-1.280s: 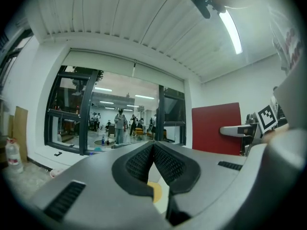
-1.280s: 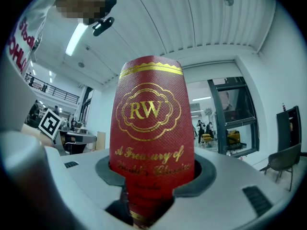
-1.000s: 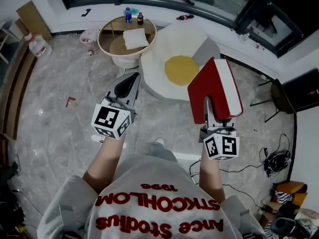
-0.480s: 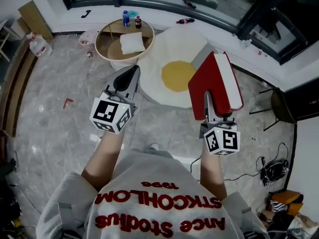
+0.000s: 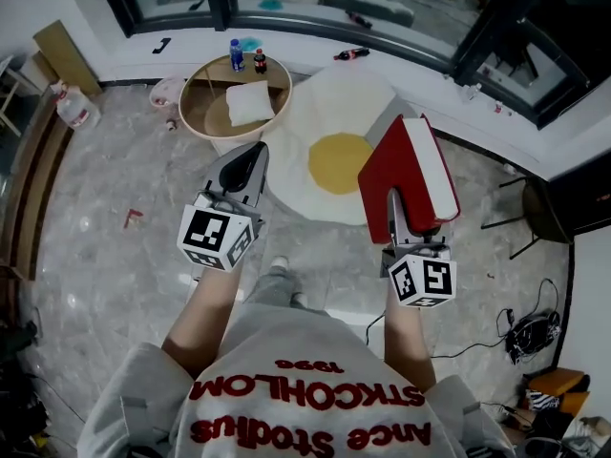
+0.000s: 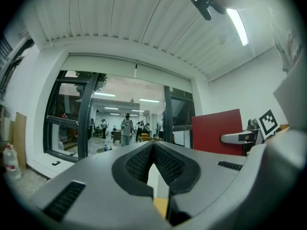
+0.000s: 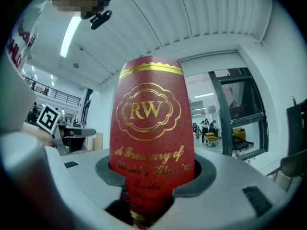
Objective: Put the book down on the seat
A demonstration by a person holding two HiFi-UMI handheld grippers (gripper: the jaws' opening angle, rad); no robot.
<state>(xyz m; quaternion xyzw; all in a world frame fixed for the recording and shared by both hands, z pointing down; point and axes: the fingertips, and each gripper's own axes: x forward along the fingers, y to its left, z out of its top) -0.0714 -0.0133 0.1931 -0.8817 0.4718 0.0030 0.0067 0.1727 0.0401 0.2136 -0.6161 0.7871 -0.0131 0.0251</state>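
A thick red book (image 5: 412,172) with white page edges stands upright in my right gripper (image 5: 401,219), which is shut on its lower end. In the right gripper view the gold-lettered spine (image 7: 151,128) fills the space between the jaws. The seat (image 5: 339,156), a white fried-egg-shaped cushion with a yellow centre, lies on the floor ahead, beyond both grippers. My left gripper (image 5: 245,168) is held out at the left, shut and holding nothing; its pads (image 6: 165,163) meet at the tip. The book (image 6: 217,131) shows at the right of the left gripper view.
A round wooden table (image 5: 202,113) stands left of the seat, with a white pillow (image 5: 250,101) and two bottles (image 5: 244,57) on it. A water jug (image 5: 74,105) stands far left. A black chair (image 5: 535,198) and cables (image 5: 523,324) are at the right. A glass wall runs behind.
The seat and table have drifted slightly lower in the head view as the person walks toward them. Both grippers keep their pose, and the book stays clamped.
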